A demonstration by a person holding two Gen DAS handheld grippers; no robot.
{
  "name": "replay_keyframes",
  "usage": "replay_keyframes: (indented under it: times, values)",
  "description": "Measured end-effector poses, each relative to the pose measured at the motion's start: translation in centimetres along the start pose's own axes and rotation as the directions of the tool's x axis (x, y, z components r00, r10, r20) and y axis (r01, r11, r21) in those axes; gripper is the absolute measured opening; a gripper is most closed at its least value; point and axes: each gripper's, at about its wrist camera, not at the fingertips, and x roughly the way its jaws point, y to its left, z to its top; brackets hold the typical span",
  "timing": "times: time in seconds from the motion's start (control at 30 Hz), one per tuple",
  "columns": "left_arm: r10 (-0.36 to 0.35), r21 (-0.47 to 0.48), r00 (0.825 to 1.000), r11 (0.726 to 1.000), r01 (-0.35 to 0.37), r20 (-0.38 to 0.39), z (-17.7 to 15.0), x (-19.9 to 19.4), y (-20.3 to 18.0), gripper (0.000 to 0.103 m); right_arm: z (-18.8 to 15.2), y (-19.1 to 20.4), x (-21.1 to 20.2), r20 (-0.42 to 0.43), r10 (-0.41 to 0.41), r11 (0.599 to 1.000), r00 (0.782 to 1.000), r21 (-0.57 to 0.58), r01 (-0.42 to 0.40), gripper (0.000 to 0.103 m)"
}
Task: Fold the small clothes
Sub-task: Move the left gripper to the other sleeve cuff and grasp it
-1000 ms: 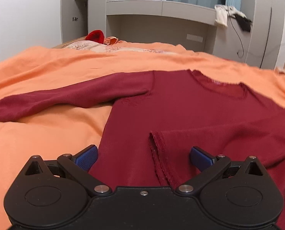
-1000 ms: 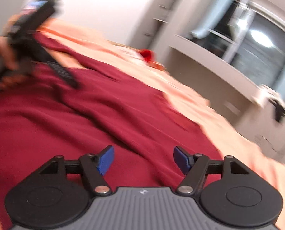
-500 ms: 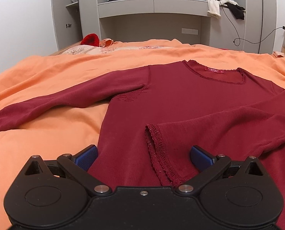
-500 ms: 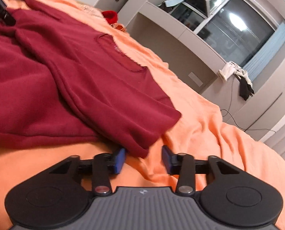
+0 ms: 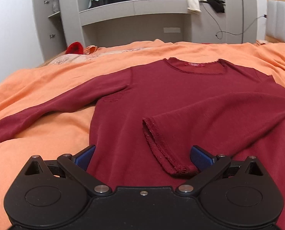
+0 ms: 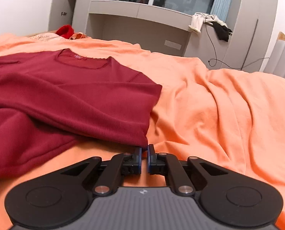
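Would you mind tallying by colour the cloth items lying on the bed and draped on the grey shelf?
Dark red: 1, the long-sleeved top
Orange: 1, the bedspread
Bright red: 1, a small item at the far edge of the bed
Cream: 1, cloth on the shelf
Black: 1, cloth beside it
Total: 5

The sweater (image 5: 180,99) was plain dark red, with a brighter red label at its neckline. The bedspread (image 6: 219,105) under it was solid orange. Both grippers were black with blue pads (image 5: 201,158). The cabinet (image 6: 142,25) behind was grey.
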Motion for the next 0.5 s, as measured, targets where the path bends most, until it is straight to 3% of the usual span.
replay_keyframes:
  times: [0.1, 0.17, 0.23, 0.33, 0.5]
  values:
    - [-0.027, -0.011, 1.000, 1.000, 0.027, -0.002, -0.1, -0.2, 0.5, 0.103, -0.3, -0.2, -0.6, 0.006, 0.011, 1.000, 1.000, 0.017, -0.012, 0.007]
    - [-0.055, -0.034, 0.999, 0.998, 0.055, 0.003, 0.0, -0.4, 1.2, 0.103, -0.3, -0.6, -1.2, 0.008, 0.025, 0.999, 1.000, 0.041, -0.025, 0.019]
    - [-0.079, -0.075, 0.997, 0.994, 0.080, 0.013, 0.1, -0.7, 2.0, 0.102, -0.2, -1.0, -1.7, 0.019, 0.024, 0.998, 1.000, 0.056, -0.025, 0.046]
    - [-0.086, -0.150, 0.995, 0.984, 0.092, 0.044, 0.3, -1.3, 3.7, 0.102, -0.2, -1.0, -2.7, 0.045, 0.026, 0.997, 0.999, 0.067, -0.029, 0.060]
    - [0.025, -0.313, 0.995, 0.950, 0.006, 0.096, 0.9, -2.4, 8.0, 0.102, 0.2, -1.1, -4.0, 0.114, 0.060, 0.991, 0.992, 0.116, -0.073, 0.092]
